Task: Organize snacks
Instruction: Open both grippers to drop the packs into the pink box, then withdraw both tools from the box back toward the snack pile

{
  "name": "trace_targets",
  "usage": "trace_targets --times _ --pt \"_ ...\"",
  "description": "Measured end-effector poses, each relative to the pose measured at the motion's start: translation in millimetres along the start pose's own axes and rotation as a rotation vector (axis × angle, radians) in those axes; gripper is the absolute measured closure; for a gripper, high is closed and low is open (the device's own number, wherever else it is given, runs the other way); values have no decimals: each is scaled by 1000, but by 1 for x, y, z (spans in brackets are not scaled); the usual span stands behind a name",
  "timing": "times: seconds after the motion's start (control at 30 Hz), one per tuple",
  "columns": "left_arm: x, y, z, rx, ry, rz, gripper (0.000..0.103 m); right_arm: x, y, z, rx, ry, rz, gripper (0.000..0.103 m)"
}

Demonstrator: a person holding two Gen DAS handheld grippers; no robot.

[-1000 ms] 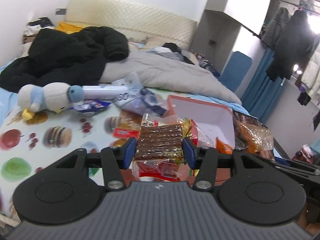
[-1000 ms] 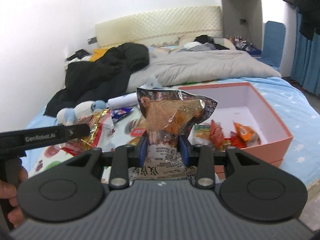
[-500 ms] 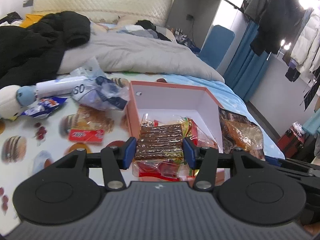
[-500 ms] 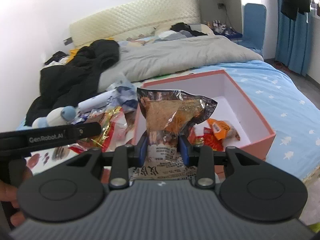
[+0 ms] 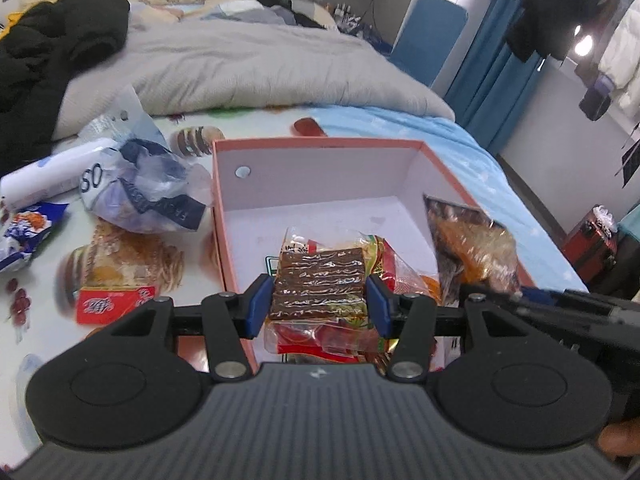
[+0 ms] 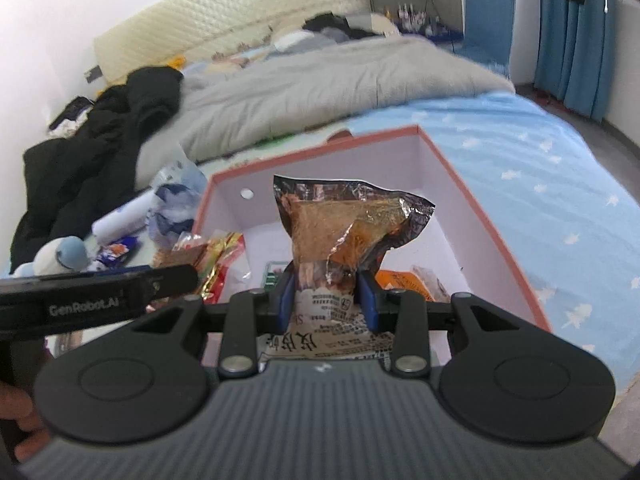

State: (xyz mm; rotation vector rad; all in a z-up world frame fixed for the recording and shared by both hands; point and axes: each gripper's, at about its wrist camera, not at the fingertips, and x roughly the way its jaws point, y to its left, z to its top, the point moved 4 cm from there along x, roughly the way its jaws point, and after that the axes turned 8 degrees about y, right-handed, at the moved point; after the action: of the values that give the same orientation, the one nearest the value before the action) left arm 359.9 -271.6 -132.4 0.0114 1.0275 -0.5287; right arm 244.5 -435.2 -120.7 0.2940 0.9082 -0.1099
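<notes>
Risk lies in the release: left tool (image 5: 319,303) grips a clear pack of brown snack bars (image 5: 320,283), right tool (image 6: 326,297) pinches a crinkled foil packet (image 6: 346,222), both over the pink box (image 5: 320,143) on the bed; crowded together, either may snag the rim or spill outside.

Both fisheye cameras are looking forward and downward along their own tongs, close above the pink box (image 5: 320,145) on the bed (image 5: 460,136). The left view is facing it squarely at frame centre; the right view is seeing the same pink box (image 6: 492,216) centre-right.
</notes>
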Motion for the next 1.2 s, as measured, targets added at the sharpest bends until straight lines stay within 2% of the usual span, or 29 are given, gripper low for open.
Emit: trace_targets --times 0.27,0.4,0.53,0.7,0.9,1.2 --pt "48 7 6 13 59 8 46 53 -18 5 24 84 3 65" --pt "56 3 3 21 83 9 45 61 -22 6 27 99 12 64" --pt "50 1 -1 27 68 25 44 63 -25 5 31 108 16 56" --pt "21 -5 -3 30 22 36 44 45 -27 5 44 65 20 56" --pt "-33 -11 -12 28 -52 48 44 4 -17 1 43 -7 41 56" --pt "-117 -11 -49 35 -148 55 44 -59 10 -30 46 -92 61 56"
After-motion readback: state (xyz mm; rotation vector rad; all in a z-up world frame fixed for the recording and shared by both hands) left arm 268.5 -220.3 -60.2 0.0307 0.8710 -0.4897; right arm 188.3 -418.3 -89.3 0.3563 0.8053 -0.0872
